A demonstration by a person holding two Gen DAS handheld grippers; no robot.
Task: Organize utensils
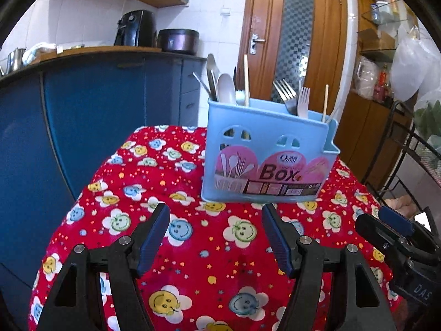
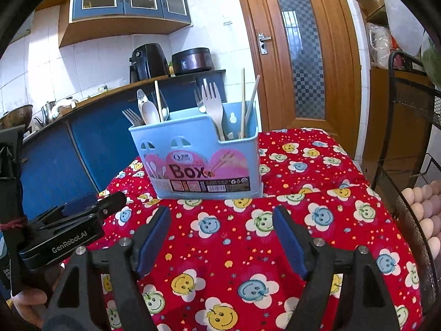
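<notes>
A light blue utensil box with a pink "Box" label stands on a table under a red smiley-flower cloth. It holds spoons, forks and chopsticks, all upright. It also shows in the right wrist view, with a pale fork and chopsticks. My left gripper is open and empty, just in front of the box. My right gripper is open and empty, a little short of the box. Each gripper shows at the other view's edge.
A blue kitchen counter with an air fryer and a cooker stands behind left. A wooden door is behind the box. A black wire rack with eggs stands at the table's right edge.
</notes>
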